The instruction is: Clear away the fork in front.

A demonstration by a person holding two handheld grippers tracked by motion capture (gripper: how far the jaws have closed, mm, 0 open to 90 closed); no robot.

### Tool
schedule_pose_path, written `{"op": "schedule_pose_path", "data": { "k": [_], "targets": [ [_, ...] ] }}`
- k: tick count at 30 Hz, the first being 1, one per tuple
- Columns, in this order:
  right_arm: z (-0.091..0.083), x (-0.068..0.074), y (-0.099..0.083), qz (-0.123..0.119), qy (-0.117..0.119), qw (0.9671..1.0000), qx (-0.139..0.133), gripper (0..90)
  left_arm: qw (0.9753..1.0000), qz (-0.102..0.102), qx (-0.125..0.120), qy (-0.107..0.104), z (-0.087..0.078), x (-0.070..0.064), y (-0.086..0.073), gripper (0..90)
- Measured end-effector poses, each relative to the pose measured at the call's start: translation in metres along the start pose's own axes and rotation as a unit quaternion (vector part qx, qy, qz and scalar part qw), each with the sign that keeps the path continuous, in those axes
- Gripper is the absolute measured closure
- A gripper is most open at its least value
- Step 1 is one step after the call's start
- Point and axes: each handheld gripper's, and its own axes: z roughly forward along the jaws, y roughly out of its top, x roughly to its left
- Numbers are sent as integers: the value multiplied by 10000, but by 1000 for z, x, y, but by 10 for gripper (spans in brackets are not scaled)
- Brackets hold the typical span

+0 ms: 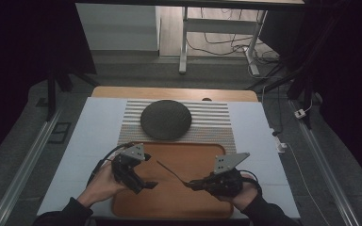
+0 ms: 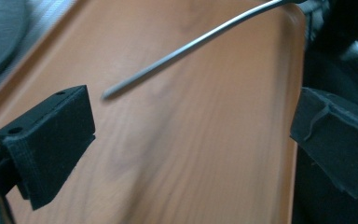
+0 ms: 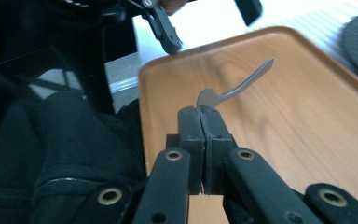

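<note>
Dim floor and cable clutter lay beyond the bench (image 1: 99,122), which carried a pale mat and an orange wooden tray (image 1: 198,207). Over the tray's near-right part, the right tool (image 3: 204,114) had its jaws pressed tight on the bowl end of a thin metal spoon (image 3: 242,84), so that the slim handle stuck out clear of the wood, slanting up toward the tray's middle. Over the tray's near-left part, the left tool (image 1: 147,185) stood with its jaws spread wide and nothing between them; the spoon's free tip (image 2: 114,92) hung just ahead of that gap, not yet inside it. Beyond the tray's far edge a dark round plate (image 1: 165,119) sat on a striped placemat (image 1: 217,123). By my reading, the lift was done and a handover or a placing remained: the spoon was neither taken by the left tool nor set down.
</note>
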Motion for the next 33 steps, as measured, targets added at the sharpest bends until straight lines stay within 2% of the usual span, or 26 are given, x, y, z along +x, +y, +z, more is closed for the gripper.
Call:
{"op": "schedule_pose_path", "data": {
  "k": [6,9,11,12,13,15,16,18,19,21,23,24,25,26,27,29,32,33],
  "targets": [
    [10,7,2,-190,384,9990,83,890,9986,471,224,-76,7,-8,1,86],
    [12,9,3,-267,526,9982,130,890,9968,689,373,-133,9,-10,-1,217],
    [13,11,4,-323,629,9974,133,890,9952,844,450,-185,10,-10,-2,341],
    [13,12,4,-345,667,9971,142,890,9951,847,469,-198,10,-10,-2,367],
    [14,13,5,-404,754,9962,182,890,9940,920,513,-286,11,-10,-2,455],
    [15,13,5,-454,823,9953,228,890,9925,1046,537,-345,11,-12,-1,512],
    [15,13,5,-454,823,9953,228,890,9916,1082,565,-426,12,-12,-1,512],
    [17,15,6,-509,908,9942,257,890,9895,1221,615,-469,13,-15,1,602],
    [17,15,6,-542,925,9939,272,890,9874,1317,651,-590,15,-17,1,629],
    [17,15,6,-594,969,9930,323,889,9864,1368,662,-620,15,-18,1,659],
    [17,16,7,-611,994,9926,342,889,9833,1491,702,-774,17,-19,1,692],
    [18,16,6,-628,1044,9919,355,890,9817,1558,730,-819,17,-19,1,748],
    [18,16,7,-639,1069,9915,376,889,9802,1604,777,-862,18,-20,2,759],
    [19,16,7,-638,1122,9909,386,889,9758,1761,876,-959,19,-22,3,771],
    [19,16,6,-635,1166,9904,393,888,9758,1761,876,-959,19,-22,3,779],
    [19,15,6,-640,1209,9897,425,888,9721,1875,942,-1044,20,-23,3,787],
    [19,13,5,-561,1343,9884,435,882,9682,2005,1002,-1109,22,-27,3,808],
    [19,12,4,-526,1319,9889,427,872,9675,2034,1026,-1100,23,-28,3,816]
  ]
}}
